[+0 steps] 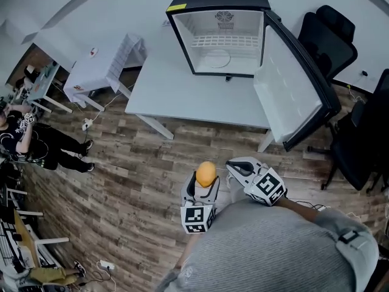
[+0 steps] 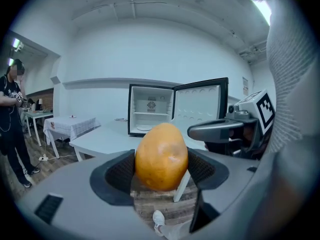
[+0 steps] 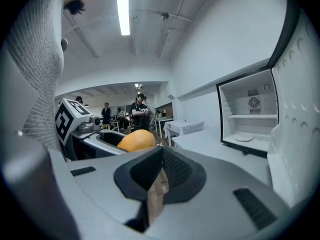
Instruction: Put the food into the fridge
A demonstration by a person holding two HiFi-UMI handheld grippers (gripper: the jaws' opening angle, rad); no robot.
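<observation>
An orange-yellow fruit [image 2: 161,156] is clamped between the pads of my left gripper [image 2: 161,168]; in the head view the fruit [image 1: 206,174] shows above the left gripper [image 1: 203,187], held over the wooden floor. My right gripper [image 1: 238,166] is beside it on the right, shut with nothing between its pads [image 3: 172,168]. The fruit [image 3: 136,140] also appears in the right gripper view. A small black fridge [image 1: 220,29] stands on the white table [image 1: 176,90] ahead, its door [image 1: 296,90] swung open to the right, shelves bare apart from a white plate [image 1: 215,58].
Black office chairs [image 1: 328,41] stand right of the fridge door. A small table with a white cloth [image 1: 100,69] is at the left. A person in black [image 1: 30,140] is at the far left. Cables and a power strip [image 1: 104,265] lie on the floor.
</observation>
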